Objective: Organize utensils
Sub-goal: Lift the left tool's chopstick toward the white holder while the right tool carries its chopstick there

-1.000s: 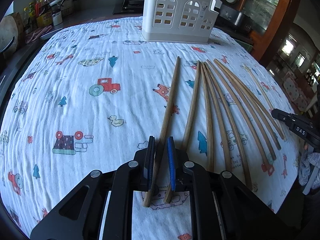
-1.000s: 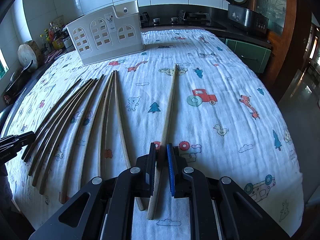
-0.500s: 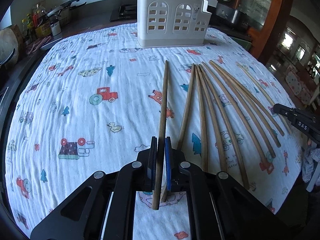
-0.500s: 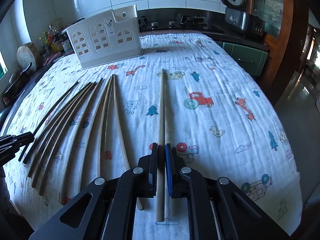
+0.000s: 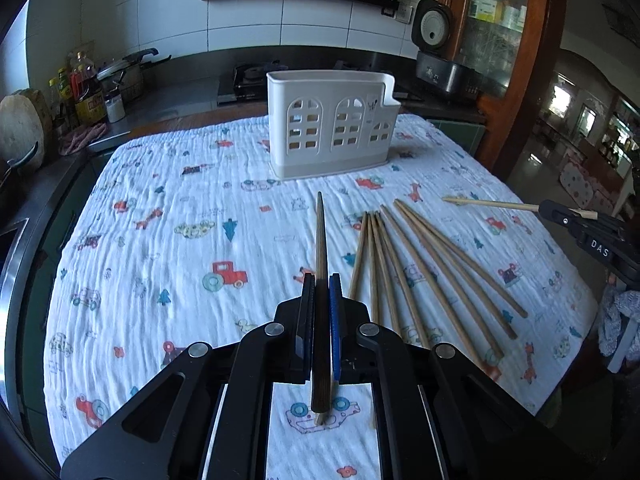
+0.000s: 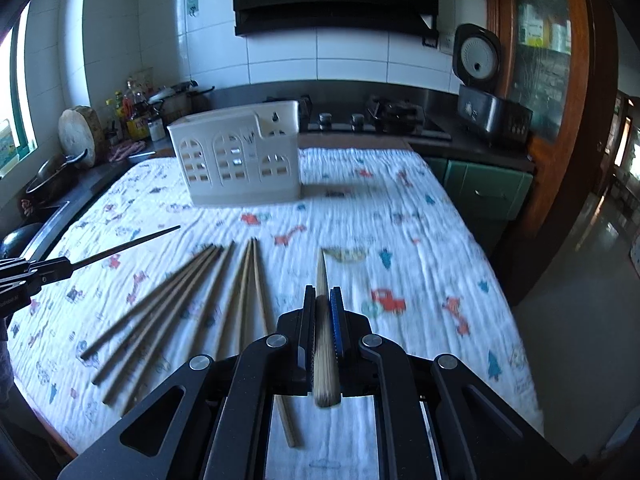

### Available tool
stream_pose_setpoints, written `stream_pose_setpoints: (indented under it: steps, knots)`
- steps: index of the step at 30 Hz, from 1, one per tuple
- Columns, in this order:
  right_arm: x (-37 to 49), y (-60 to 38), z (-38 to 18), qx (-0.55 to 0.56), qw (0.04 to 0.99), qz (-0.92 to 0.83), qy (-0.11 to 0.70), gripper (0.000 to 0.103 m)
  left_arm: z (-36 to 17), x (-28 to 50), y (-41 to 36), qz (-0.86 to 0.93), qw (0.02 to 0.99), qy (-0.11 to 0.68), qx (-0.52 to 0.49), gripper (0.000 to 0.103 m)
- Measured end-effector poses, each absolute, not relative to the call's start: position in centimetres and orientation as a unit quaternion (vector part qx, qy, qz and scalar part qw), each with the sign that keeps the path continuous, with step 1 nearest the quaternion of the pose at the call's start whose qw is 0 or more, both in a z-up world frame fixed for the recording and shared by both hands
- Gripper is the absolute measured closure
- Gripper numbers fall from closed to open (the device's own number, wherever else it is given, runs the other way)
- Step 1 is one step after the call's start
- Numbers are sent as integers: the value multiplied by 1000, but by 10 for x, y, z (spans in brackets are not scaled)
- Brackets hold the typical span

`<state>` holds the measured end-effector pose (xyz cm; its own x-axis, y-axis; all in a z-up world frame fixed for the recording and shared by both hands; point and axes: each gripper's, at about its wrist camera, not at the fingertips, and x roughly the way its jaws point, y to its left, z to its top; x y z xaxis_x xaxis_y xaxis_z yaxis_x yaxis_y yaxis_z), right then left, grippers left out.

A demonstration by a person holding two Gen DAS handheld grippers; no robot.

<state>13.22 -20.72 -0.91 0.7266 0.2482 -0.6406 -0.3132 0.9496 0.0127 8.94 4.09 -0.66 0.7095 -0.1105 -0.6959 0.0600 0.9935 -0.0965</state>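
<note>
Chopstick (image 5: pixel 321 248) between left jaws

Left gripper (image 5: pixel 320 280): black two-finger tool, jaws clamped tight on a dark chopstick (image 5: pixel 321 240) that runs straight forward between the blue pads; tilted downward, raised clear of the table (image 5: pixel 160 240). Right gripper (image 6: pixel 323 292): same build, jaws closed on a pale chopstick (image 6: pixel 321 276), likewise angled down and held aloft. Each gripper shows at the edge of the other's view, well apart.
</note>
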Motion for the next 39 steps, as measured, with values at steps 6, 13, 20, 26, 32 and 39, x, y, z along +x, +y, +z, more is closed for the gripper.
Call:
stream_pose_setpoints:
  steps: [6,13,20,26,32,39]
  knots:
    - [157,-196,32,-72,928,186,316,96,16,112,49,-64,926,368,-48,97]
    - [188,-178,87,-96,924,221,298,96,48,133,50,-75,930,359,-32,97]
    - [218,-167,124,-103,924,230,290,96,84,140,53,-88,933,349,-21,97]
    - [242,-157,136,-105,924,228,289,96,116,157,52,-70,935,346,24,97]
    - [271,-140,136,-103,918,232,306,96,124,200,54,-68,912,401,54,97]
    - [293,-125,129,-111,908,235,328,96,127,239,56,-75,885,453,70,97]
